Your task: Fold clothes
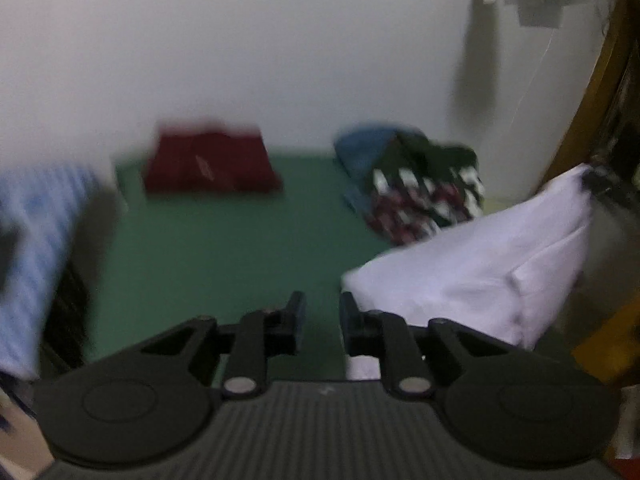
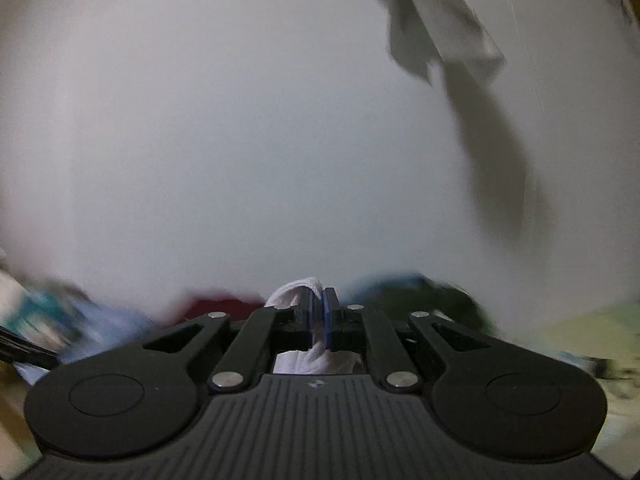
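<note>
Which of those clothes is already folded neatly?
The dark red garment by the wall: it lies flat and squared, while the patterned pile is crumpled and the white one hangs.

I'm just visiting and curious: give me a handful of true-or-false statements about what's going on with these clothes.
1. The right gripper has its jaws closed on the white garment. True.
2. The left gripper is clamped on the white garment. False: its jaws stand apart with nothing between them.
3. A folded dark red garment lies on the green surface near the wall. True.
4. The green surface holds only one garment. False: a crumpled pile of blue and patterned clothes lies there too.
</note>
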